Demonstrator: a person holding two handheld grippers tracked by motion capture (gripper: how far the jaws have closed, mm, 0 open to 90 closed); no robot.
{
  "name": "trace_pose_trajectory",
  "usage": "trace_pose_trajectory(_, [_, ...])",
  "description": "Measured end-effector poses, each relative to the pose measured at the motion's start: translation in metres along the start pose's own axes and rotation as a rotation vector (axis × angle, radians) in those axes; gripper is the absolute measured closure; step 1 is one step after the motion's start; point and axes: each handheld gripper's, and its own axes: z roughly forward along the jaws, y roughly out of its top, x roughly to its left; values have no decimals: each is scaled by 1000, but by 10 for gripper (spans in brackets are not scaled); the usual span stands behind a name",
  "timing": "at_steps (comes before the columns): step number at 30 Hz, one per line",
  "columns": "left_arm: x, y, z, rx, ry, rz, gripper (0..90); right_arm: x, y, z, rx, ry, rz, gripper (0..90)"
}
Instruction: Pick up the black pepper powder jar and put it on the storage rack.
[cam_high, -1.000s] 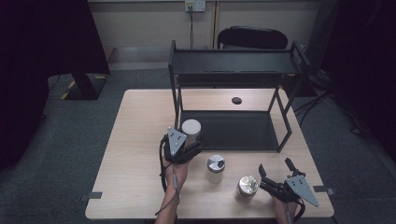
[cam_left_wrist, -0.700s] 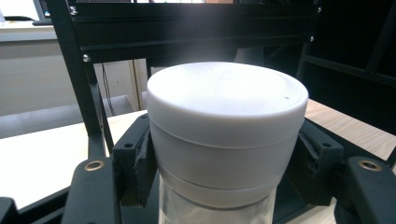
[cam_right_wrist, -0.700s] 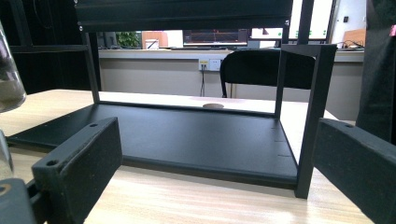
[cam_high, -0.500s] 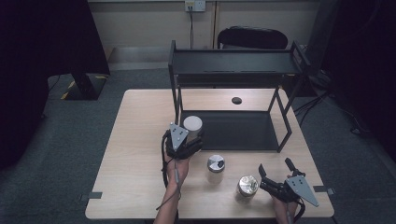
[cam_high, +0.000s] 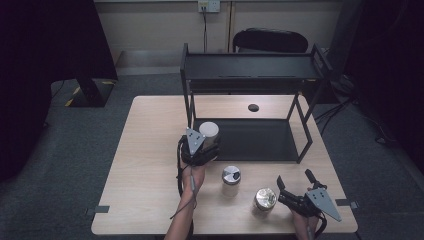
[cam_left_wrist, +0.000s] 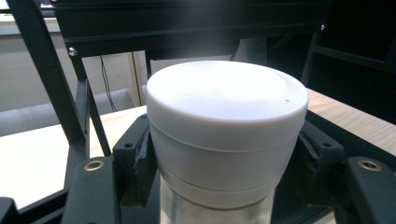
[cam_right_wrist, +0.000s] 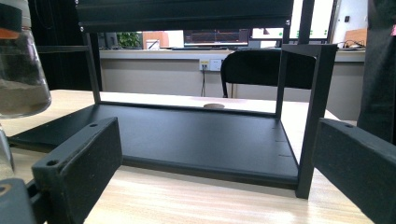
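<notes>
The left gripper (cam_high: 207, 141) pinches a white-lidded jar (cam_left_wrist: 227, 135) just below its lid, at the near left corner of the black shelf (cam_high: 250, 72). The jar looks rigid, smooth, probably slippery and breakable; the sides under the lid suit gripping. Three jars in all: two stand on the surface (cam_high: 150, 150). The right gripper (cam_high: 296, 184) is spread, empty.

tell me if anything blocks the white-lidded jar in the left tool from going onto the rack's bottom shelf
Nothing visible does. The left tool holds the white-lidded jar at the front left corner of the bottom shelf, which lies bare; the left post stands just beside the jar.
</notes>
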Motion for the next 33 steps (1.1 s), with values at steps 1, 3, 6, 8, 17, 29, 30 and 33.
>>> trace_pose_trajectory(1, [0, 1, 1, 3, -2, 4, 342, 0, 0, 0, 0, 0, 0, 6])
trace_pose_trajectory(3, [0, 1, 4, 5, -1, 12, 342, 0, 0, 0, -1, 0, 0, 6])
trace_pose_trajectory(6, [1, 2, 7, 14, 0, 14, 342, 0, 0, 0, 0, 1, 0, 6])
trace_pose_trajectory(8, [2, 3, 9, 18, 1, 13, 342, 0, 0, 0, 0, 1, 0, 6])
trace_pose_trajectory(17, [1, 6, 18, 49, 9, 12, 342, 0, 0, 0, 0, 2, 0, 6])
trace_pose_trajectory(29, [1, 4, 28, 73, 10, 0, 342, 0, 0, 0, -1, 3, -1, 6])
trace_pose_trajectory(30, [1, 4, 29, 78, 12, 5, 341, -1, 0, 0, -1, 4, -1, 6])
trace_pose_trajectory(33, [1, 2, 32, 84, 15, 3, 342, -1, 0, 0, -1, 4, -1, 6])
